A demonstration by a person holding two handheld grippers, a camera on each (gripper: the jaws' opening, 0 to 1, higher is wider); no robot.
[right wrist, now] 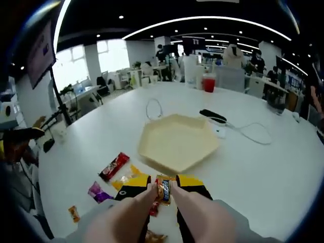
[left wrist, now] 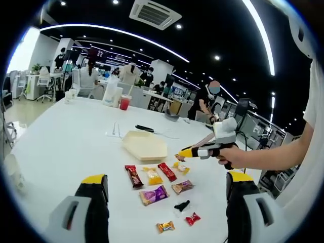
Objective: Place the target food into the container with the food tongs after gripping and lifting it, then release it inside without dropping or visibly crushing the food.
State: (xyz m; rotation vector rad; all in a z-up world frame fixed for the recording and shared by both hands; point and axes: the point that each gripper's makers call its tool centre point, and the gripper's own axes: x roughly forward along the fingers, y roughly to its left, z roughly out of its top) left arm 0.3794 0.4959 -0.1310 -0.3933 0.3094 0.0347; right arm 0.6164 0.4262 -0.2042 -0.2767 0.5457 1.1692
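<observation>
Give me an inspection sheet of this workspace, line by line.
Surface: white table, large, bare around the work area.
Job's things: cream hexagonal tray, nothing in it; wrapped snacks scattered near the table edge.
Clutter: red cup, black remote-like item.
Grippers: right gripper shut on a wrapped candy, short of the tray; left gripper open, held above the snacks.
Cables: white cable beside the tray.
Surroundings: open office, people at desks.
</observation>
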